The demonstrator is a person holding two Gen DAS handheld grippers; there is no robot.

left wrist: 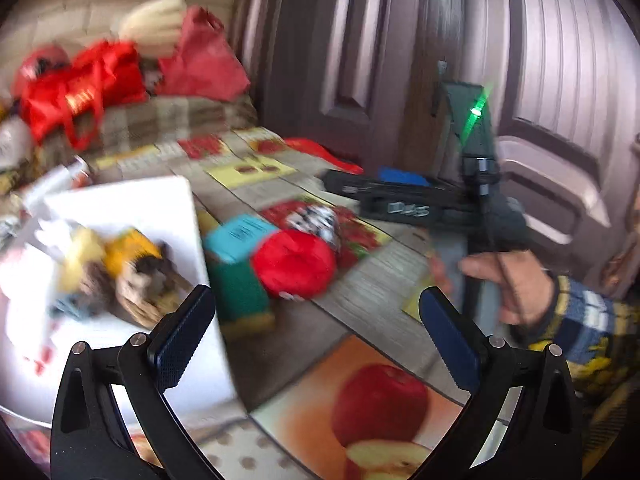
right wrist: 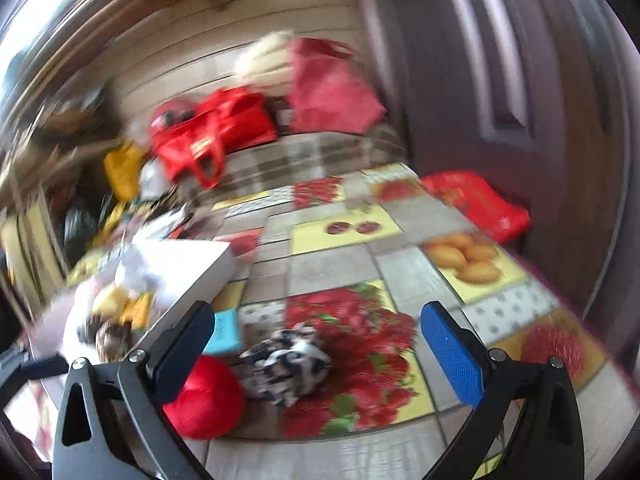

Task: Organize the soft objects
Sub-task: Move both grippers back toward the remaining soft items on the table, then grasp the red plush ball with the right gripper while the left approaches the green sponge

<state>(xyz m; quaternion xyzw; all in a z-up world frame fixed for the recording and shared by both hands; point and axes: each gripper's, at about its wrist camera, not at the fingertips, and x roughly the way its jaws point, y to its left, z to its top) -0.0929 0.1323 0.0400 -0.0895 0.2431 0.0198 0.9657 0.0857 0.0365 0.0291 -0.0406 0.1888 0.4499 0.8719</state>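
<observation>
Room: a table under a fruit-print oilcloth [right wrist: 340, 268] stands against a dark panelled door [left wrist: 352, 60], with red bags [right wrist: 224, 128] heaped at the far end by a pale brick wall.
White box: an open white box [left wrist: 160, 208] sits on the table's left side, holding a jumble of small soft things [left wrist: 120, 272], yellow, brown and pale blue; motion blur hides what each one is.
Soft objects on the cloth: a red soft bundle [left wrist: 294, 264] lies just right of the box, touching a black-and-white patterned bundle [right wrist: 288, 364] behind it, and a teal-topped green block [left wrist: 240, 276] stands beside them.
Left gripper: the left gripper [left wrist: 316, 316] hangs above the table, jaws wide apart and holding nothing.
Right gripper: the right gripper [right wrist: 316, 332] hovers over the two bundles, jaws spread, empty.
Only in the left view: the right gripper from outside [left wrist: 404, 200], a green light on its body, a hand [left wrist: 508, 280] gripping the handle, and a checked sleeve [left wrist: 592, 324].
Only in the right view: orange-fruit prints, a flat red bag [right wrist: 480, 204] at the table's far right edge, and clutter along the left wall.
</observation>
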